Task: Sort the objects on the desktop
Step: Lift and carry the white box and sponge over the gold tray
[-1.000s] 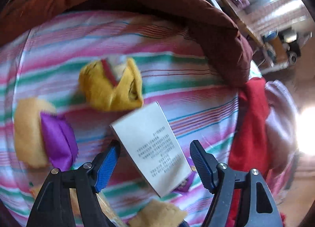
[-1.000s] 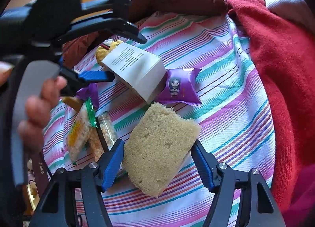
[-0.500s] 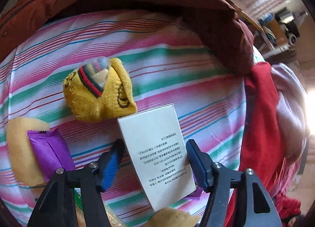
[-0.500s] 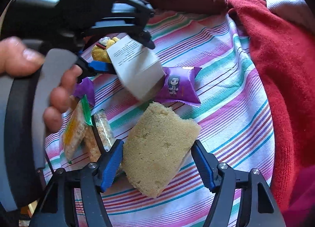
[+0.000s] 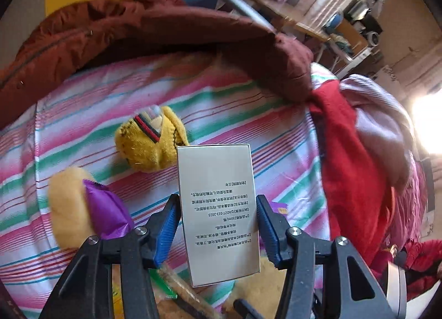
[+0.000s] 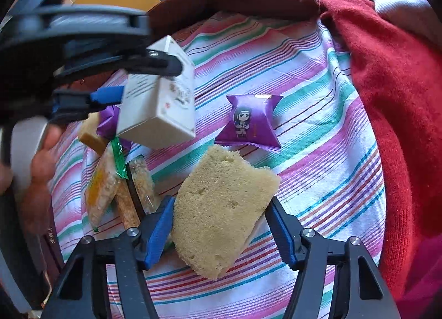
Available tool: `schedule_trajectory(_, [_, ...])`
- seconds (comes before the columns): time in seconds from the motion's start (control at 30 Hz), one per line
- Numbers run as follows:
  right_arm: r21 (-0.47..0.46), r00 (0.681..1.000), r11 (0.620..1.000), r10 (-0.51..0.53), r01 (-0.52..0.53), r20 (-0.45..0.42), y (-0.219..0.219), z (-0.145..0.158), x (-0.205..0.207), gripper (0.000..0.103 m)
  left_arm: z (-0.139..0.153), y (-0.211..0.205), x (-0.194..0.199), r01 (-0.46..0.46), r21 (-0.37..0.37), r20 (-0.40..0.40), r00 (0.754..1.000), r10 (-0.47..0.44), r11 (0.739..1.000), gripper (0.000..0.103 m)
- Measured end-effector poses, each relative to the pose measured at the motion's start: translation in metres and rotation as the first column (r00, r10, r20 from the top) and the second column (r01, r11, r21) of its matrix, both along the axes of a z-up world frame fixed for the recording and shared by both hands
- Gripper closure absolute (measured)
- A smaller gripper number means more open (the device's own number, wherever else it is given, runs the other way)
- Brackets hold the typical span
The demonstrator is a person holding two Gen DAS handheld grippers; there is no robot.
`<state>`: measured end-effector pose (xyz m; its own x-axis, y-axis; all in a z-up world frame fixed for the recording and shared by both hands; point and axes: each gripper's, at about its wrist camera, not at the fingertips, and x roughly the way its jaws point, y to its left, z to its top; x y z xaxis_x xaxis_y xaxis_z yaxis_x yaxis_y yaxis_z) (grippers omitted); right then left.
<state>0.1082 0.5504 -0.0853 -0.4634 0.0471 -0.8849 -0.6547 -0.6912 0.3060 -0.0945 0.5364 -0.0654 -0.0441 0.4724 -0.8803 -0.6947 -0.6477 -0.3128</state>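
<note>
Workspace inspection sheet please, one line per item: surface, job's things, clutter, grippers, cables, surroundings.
Surface: striped cloth, pink, green and white, wrinkled.
Job's things: white box lifted off the cloth; tan sponge; purple snack packet flat on the cloth; yellow sock; clear snack bags; a second sponge with a purple wrapper against it.
Clutter: maroon jacket along the far edge; red sweater and a pale garment at the right.
Grippers: left gripper shut on the white box; right gripper pads touch the tan sponge, grip unclear.
Cables: nothing seen.
Surroundings: cluttered tables behind, bright light at right.
</note>
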Motion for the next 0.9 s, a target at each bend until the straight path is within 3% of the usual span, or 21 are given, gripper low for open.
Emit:
schedule_trajectory(0.4, [0.022,0.992,0.999,-0.031,0.034,-0.122,0.001,0.021,0.013,0.037,0.081,-0.099,0.034,-0.014,0.157,-0.224,0.973,0.05,0.987,0.048])
schedule_trajectory(0.6, [0.062,0.972,0.998,0.028,-0.014,-0.232,-0.016,0.037,0.025,0.037,0.097,-0.162,0.047,-0.065,0.217,-0.251,0.961,0.12,0.974,0.048])
schedule_trajectory(0.7, [0.095,0.959,0.994,0.076,-0.051,-0.273,-0.028,0.039,0.012,0.037,0.1,-0.191,0.052,-0.097,0.233,-0.253,0.955,0.157,0.968,0.048])
schedule_trajectory(0.9, [0.169,0.942,0.976,0.182,-0.138,-0.283,-0.047,0.048,0.0,0.037,0.097,-0.252,0.059,-0.185,0.229,-0.26,0.934,0.243,0.956,0.048])
